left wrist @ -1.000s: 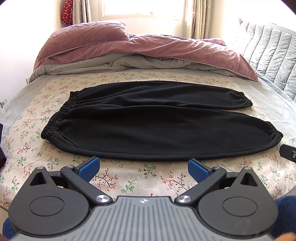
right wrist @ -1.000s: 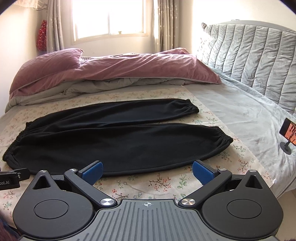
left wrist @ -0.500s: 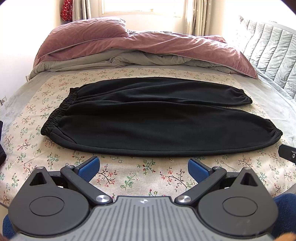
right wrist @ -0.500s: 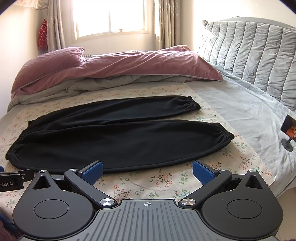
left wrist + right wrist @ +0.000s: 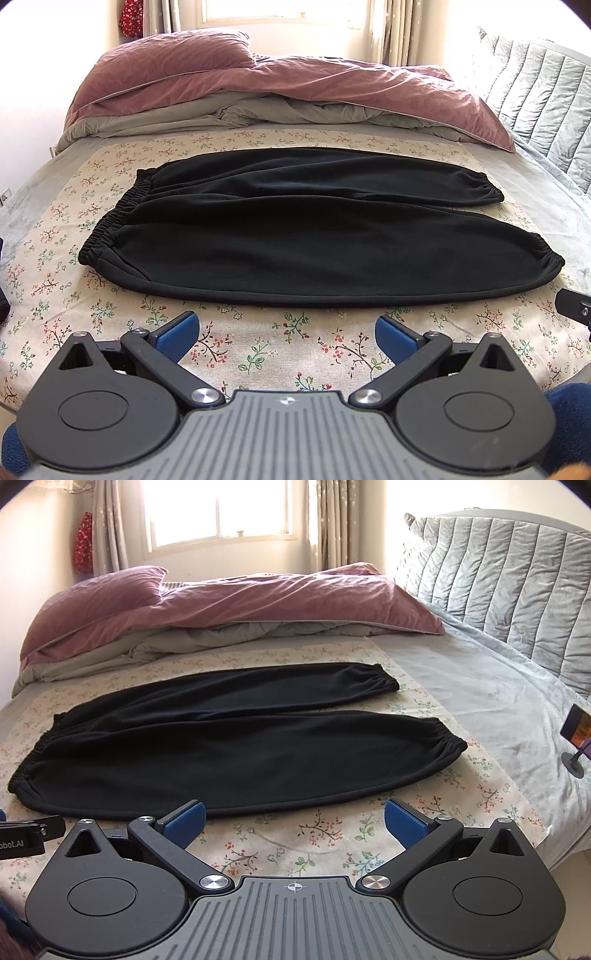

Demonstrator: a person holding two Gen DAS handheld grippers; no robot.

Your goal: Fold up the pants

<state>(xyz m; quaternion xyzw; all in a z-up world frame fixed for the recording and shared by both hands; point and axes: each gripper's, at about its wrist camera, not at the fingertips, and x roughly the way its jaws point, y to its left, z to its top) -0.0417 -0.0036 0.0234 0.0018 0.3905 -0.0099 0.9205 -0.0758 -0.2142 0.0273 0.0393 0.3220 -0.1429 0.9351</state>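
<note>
Black pants (image 5: 314, 236) lie flat across a floral sheet (image 5: 280, 336) on the bed, waistband to the left, two cuffed legs to the right and slightly apart. In the right wrist view the same pants (image 5: 236, 746) stretch from the waistband at the left to the cuffs at the right. My left gripper (image 5: 288, 334) hovers open over the sheet just short of the pants' near edge, nothing between its blue pads. My right gripper (image 5: 293, 821) is open too, just in front of the near leg's hem. Neither touches the cloth.
A mauve duvet and pillow (image 5: 258, 88) are heaped along the bed's far side below a window. A quilted grey headboard (image 5: 509, 583) stands at the right. A small phone on a stand (image 5: 576, 738) sits on the grey sheet at the right edge.
Both grippers have crept forward and risen a little, so the pants sit lower and nearer in both views. Both stay open. The pants have not moved.
</note>
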